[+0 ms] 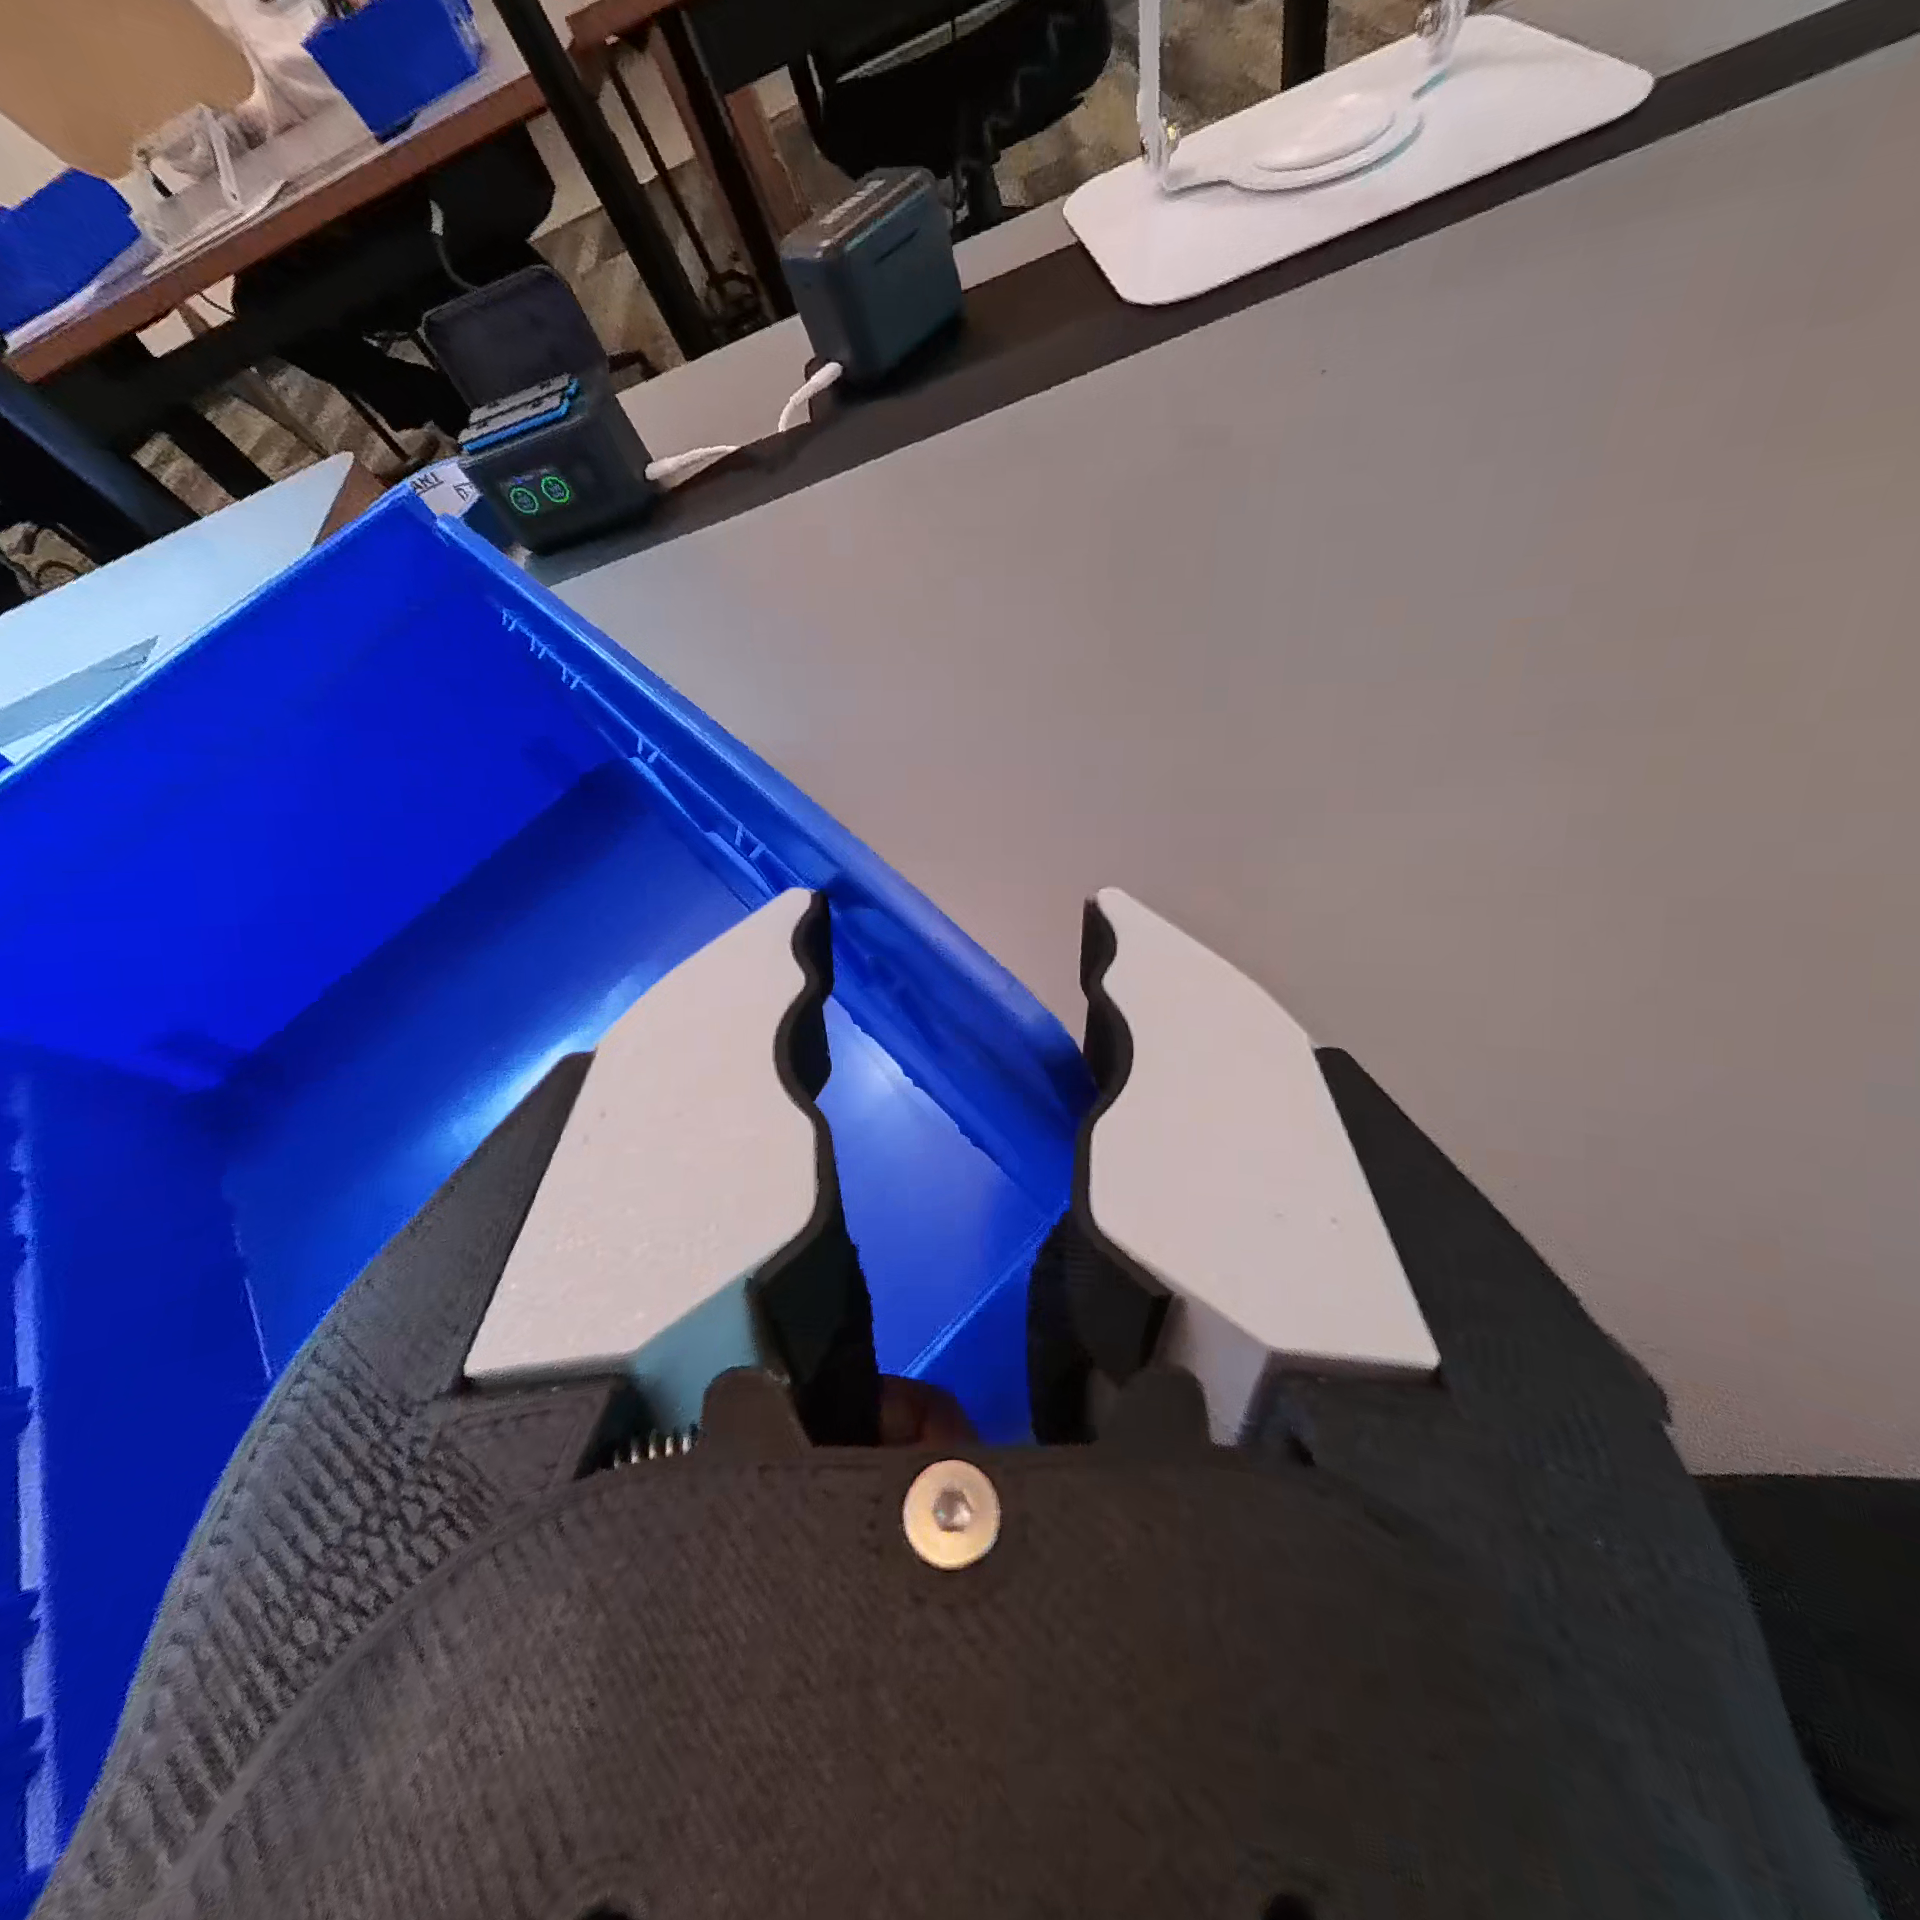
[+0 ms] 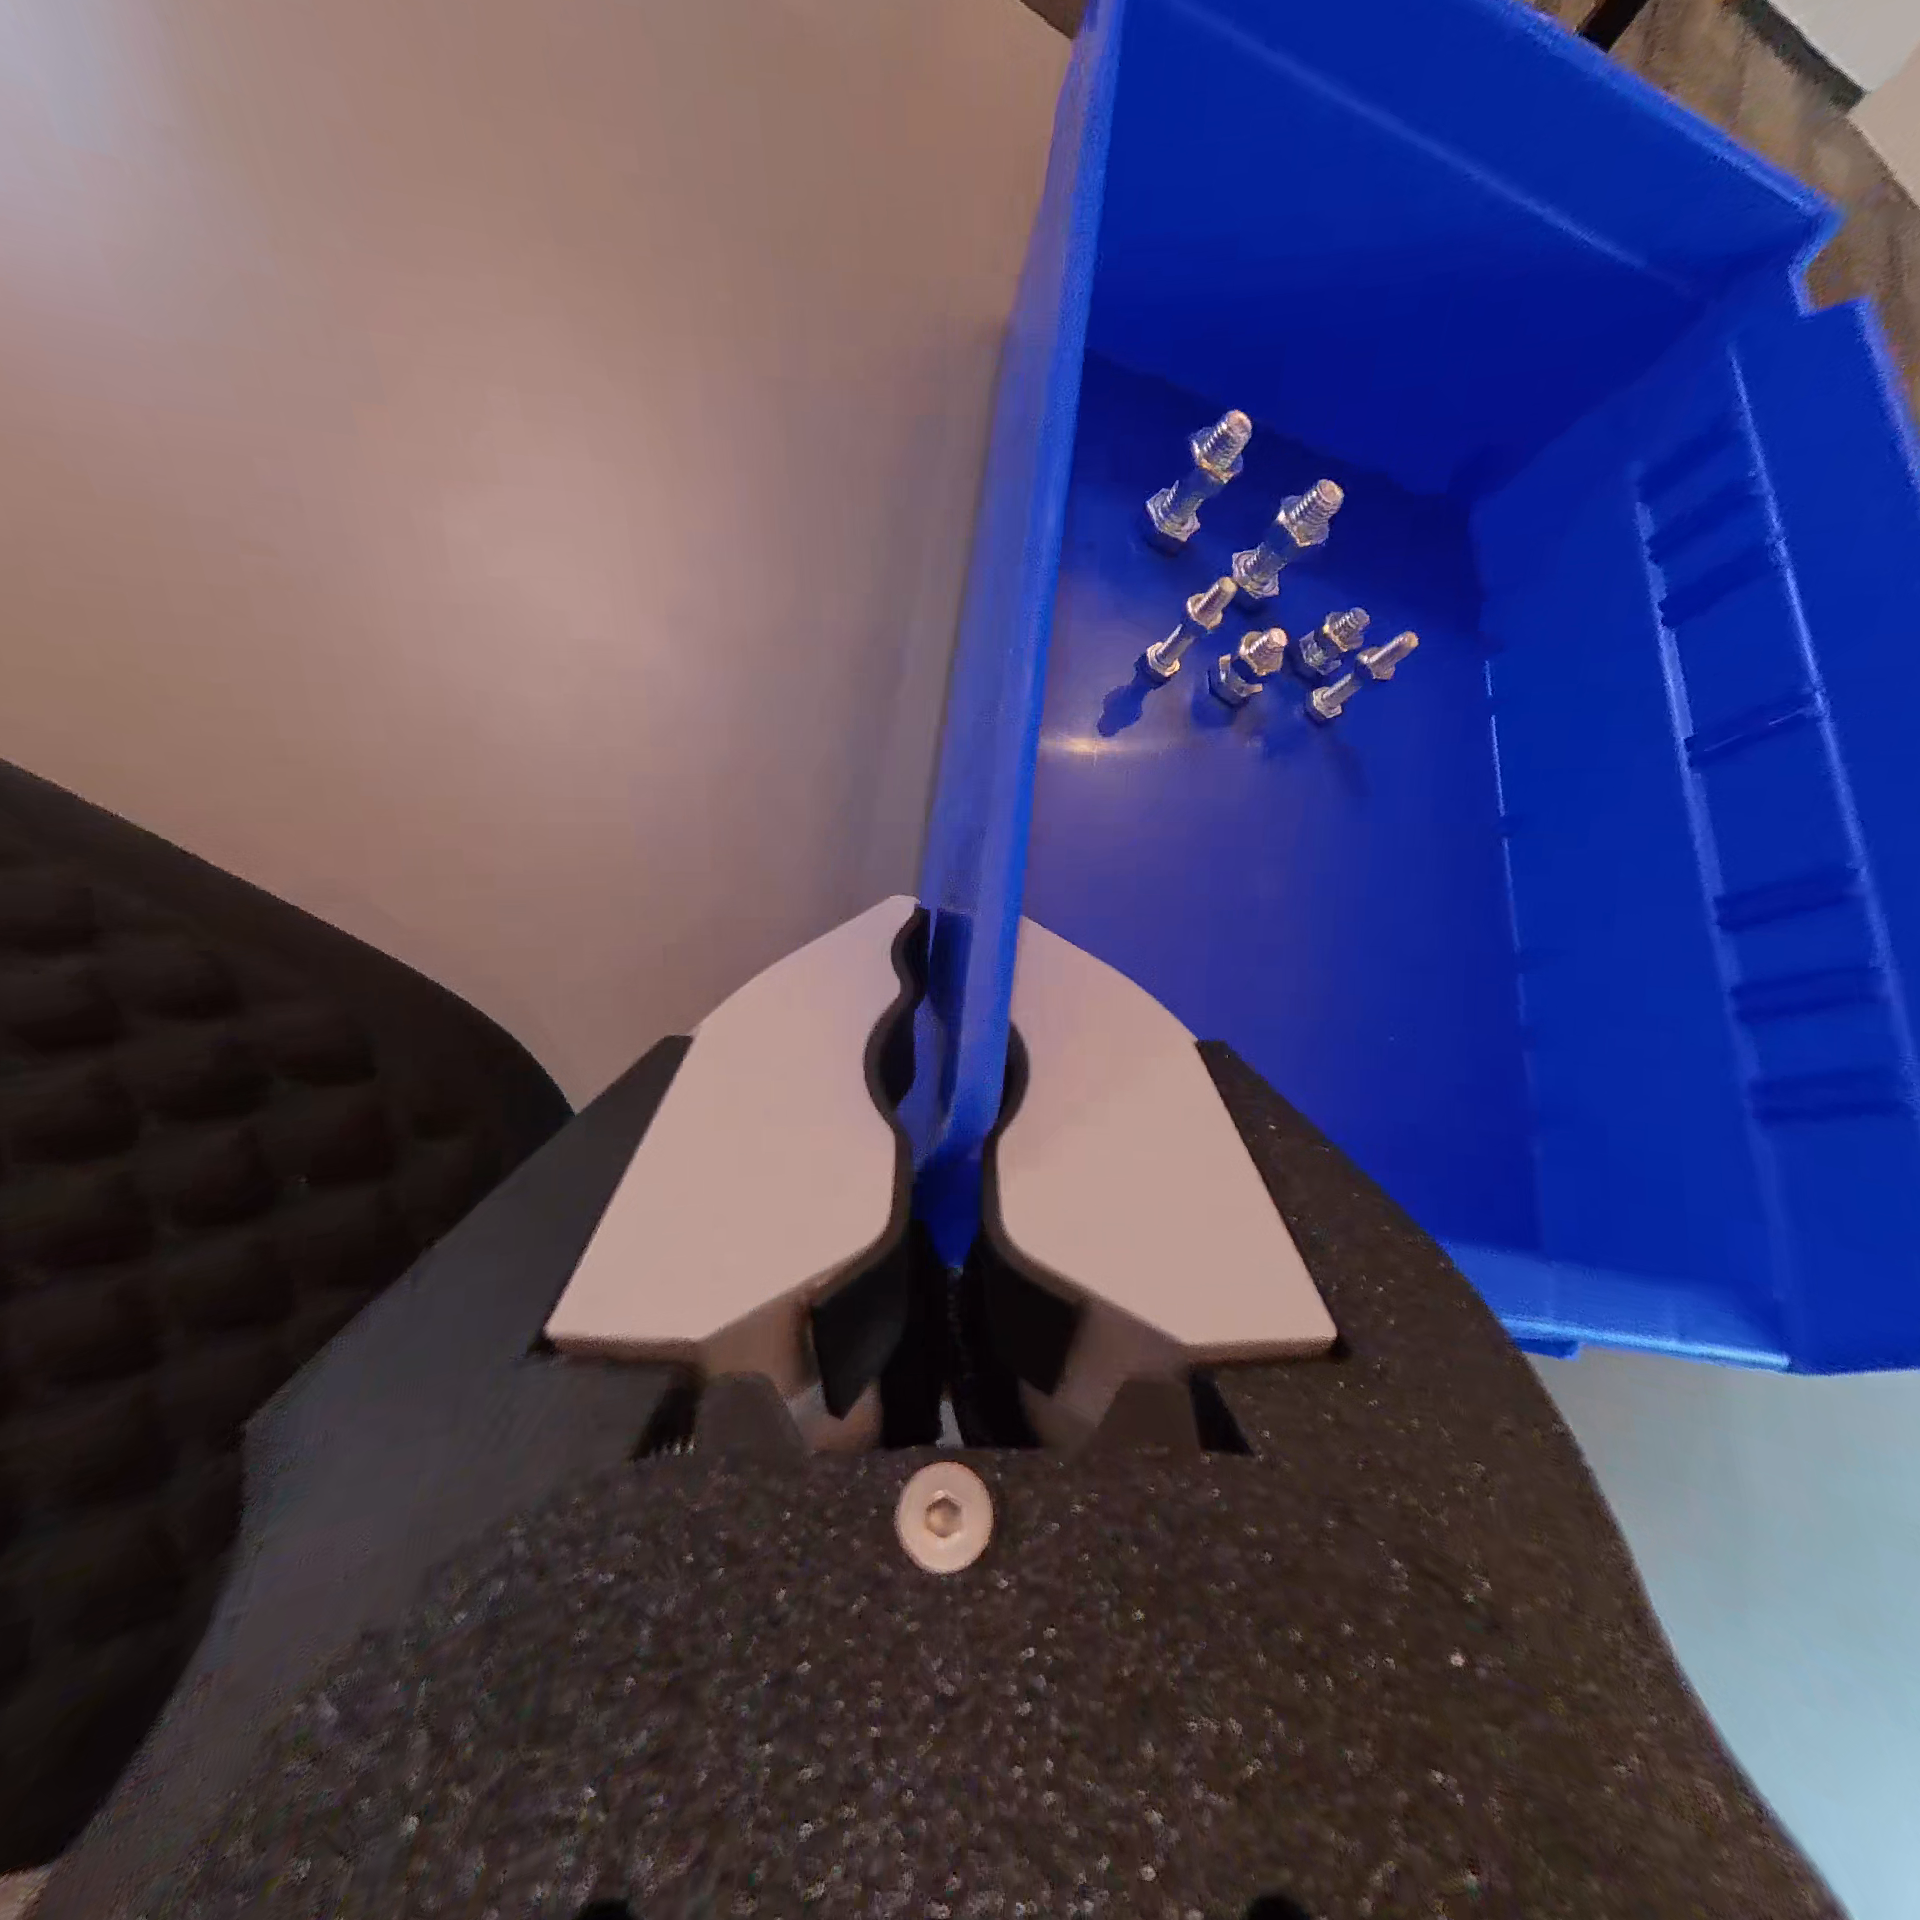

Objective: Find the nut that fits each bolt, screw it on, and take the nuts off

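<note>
The blue bin (image 2: 1351, 935) holds six silvery bolts (image 2: 1262, 582) with nuts on, near its far wall. The right gripper (image 2: 961, 997) is clamped on the bin's side wall; the left gripper (image 1: 956, 997) stands apart astride its rim.

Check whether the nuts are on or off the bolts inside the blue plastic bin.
On: the silver metal bolts on the blue plastic bin floor each appear to carry a nut.

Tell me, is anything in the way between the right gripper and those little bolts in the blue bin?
Yes. The right gripper has its fingers closed on the side wall of the blue bin, so that wall stands between it and the bolts standing on the bin floor. Inside the bin, nothing visible covers them.
</note>
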Tool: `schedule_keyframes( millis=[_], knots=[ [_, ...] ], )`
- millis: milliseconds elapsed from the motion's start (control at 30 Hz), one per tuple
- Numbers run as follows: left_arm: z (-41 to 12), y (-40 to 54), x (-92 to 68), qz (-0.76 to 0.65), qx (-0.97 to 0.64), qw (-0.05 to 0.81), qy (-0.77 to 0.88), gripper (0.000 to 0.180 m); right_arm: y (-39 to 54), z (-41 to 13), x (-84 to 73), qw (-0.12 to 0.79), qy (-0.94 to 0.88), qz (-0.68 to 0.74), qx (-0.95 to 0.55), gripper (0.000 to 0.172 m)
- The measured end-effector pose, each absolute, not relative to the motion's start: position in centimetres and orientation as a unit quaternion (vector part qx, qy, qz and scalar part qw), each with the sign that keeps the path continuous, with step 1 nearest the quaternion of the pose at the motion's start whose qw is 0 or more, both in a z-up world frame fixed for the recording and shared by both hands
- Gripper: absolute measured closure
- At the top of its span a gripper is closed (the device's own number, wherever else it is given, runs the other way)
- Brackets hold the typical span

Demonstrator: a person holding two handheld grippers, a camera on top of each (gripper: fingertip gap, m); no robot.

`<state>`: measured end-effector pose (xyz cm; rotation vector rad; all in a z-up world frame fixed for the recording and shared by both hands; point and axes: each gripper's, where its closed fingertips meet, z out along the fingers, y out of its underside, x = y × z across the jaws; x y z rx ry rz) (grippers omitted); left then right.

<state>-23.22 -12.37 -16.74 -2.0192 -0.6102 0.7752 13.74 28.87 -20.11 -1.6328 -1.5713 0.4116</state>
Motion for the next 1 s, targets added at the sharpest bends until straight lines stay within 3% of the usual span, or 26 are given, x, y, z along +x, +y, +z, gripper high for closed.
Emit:
schedule_keyframes(
  millis=[333, 633, 1000],
  knots=[
    [-16.7, -10.3, -20.2, 0.293, -0.821, 0.453, -0.187, 0.146, 26.2, -20.1, 10.4, 0.411, -0.596, 0.137, -0.676, 0.163],
    [-16.7, -5.6, -15.0, 0.232, -0.834, 0.493, -0.084, 0.147, 22.3, -20.2, 6.1, 0.406, -0.606, 0.102, -0.676, 0.156],
    [-16.8, -1.6, -12.1, 0.196, -0.835, 0.512, 0.047, 0.156, 16.0, -20.1, 1.3, 0.399, -0.647, 0.155, -0.631, 0.154]
  ],
)
